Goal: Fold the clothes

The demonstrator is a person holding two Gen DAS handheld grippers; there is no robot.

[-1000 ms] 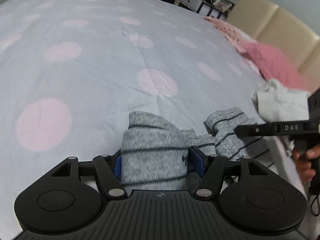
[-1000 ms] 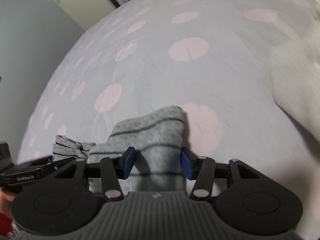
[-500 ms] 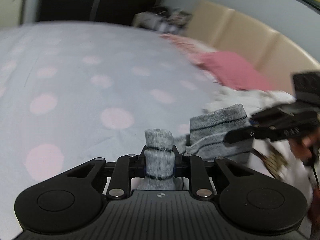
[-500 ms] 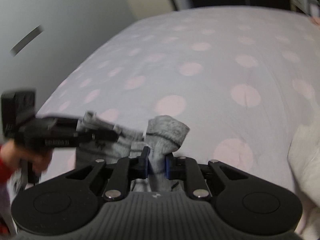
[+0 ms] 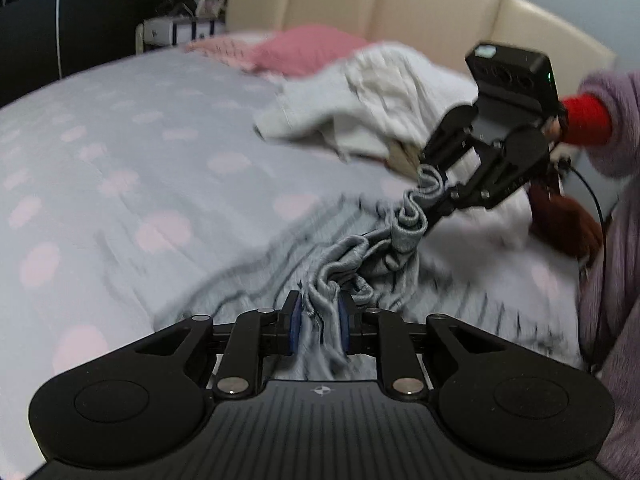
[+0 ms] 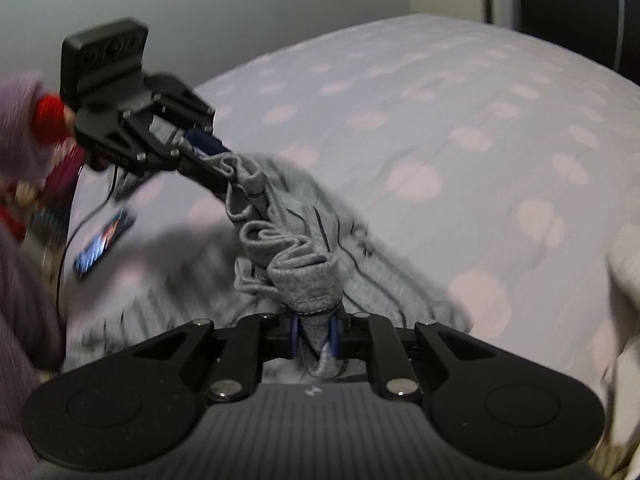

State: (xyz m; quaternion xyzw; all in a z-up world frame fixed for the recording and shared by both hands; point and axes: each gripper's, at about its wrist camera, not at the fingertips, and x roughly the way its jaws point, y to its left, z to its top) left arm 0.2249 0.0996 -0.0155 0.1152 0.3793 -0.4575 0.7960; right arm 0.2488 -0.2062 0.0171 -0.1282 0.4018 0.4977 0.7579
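A grey garment with thin dark stripes hangs bunched between my two grippers above the bed, its lower part blurred and trailing onto the cover. My left gripper is shut on one gathered edge of it. In the left wrist view my right gripper pinches the other end, up and to the right. In the right wrist view the right gripper is shut on a folded hem of the grey garment, while the left gripper holds the far end at upper left.
The bed cover is pale grey with pink dots. A pile of white clothes lies near a pink pillow and the beige headboard. A phone lies on the bed. A purple sleeve with a red cuff is at right.
Both grippers went from open around the folded grey garment to shut on it, then lifted it off the bed. The cloth has unrolled and now stretches between them.
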